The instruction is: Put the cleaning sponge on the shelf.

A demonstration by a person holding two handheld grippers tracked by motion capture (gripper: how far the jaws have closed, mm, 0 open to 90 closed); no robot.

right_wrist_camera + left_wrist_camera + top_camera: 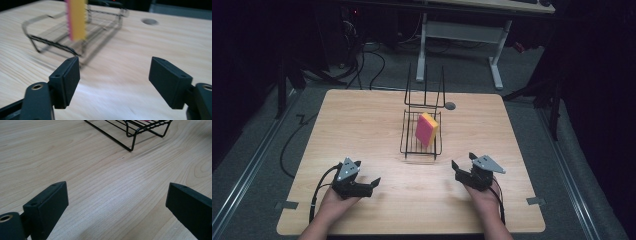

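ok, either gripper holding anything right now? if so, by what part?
Nothing is held. The left gripper and right gripper are both open over bare table, jaws apart. The sponge stands in the wire rack, untouched.

The wooden table [362, 125] lies under both grippers. A grey round cap [450, 106] sits in the tabletop, well ahead of the right gripper [463, 160]. One grey tape strip [286, 205] lies outboard of the left gripper [367, 171], and a second tape strip [535, 201] outboard of the right. Black cables [372, 65] and a white-legged desk [462, 30] stand far ahead of both grippers, beyond the table.
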